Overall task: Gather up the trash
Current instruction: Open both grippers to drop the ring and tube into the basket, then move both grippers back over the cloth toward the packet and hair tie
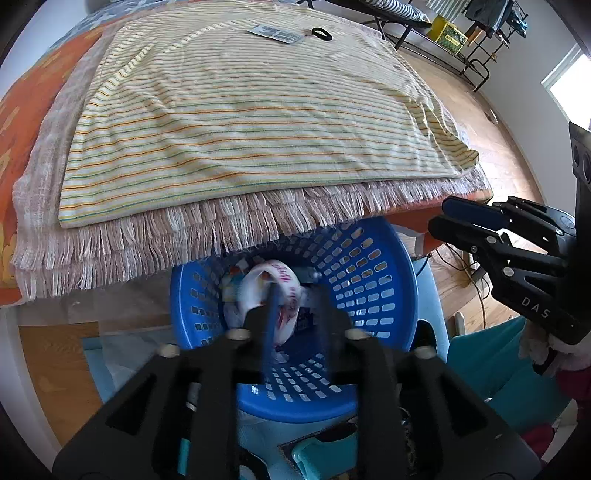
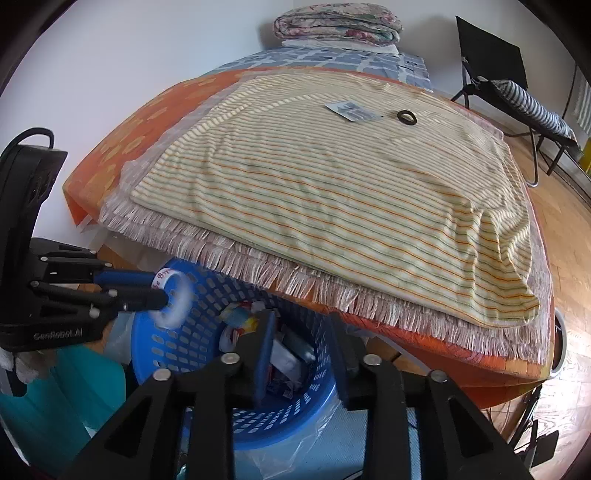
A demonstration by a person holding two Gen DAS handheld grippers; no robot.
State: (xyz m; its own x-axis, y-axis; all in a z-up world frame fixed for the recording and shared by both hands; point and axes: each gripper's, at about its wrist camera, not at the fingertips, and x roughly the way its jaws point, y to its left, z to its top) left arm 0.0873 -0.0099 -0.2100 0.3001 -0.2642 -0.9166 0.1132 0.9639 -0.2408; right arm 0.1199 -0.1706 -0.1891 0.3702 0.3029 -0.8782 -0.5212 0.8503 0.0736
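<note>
A blue perforated basket (image 1: 369,280) (image 2: 192,350) stands under the table edge with wrappers and paper inside. My left gripper (image 1: 295,295) (image 2: 162,291) is over the basket's rim, its jaws apart, with a white printed paper wrapper (image 1: 280,291) (image 2: 173,302) at its fingertips; the wrapper is blurred. My right gripper (image 2: 301,343) (image 1: 443,218) is open and empty, over the basket's right side. On the striped cloth (image 1: 236,110) far back lie a printed paper tag (image 1: 275,33) (image 2: 352,110) and a black ring (image 1: 321,34) (image 2: 406,117).
The table carries a fringed mat (image 1: 147,236) over an orange cover (image 2: 122,147). A teal object (image 1: 491,362) stands by the basket. A folding chair (image 2: 517,96) and wooden floor (image 1: 491,147) are to the right. Folded blankets (image 2: 336,22) lie at the back.
</note>
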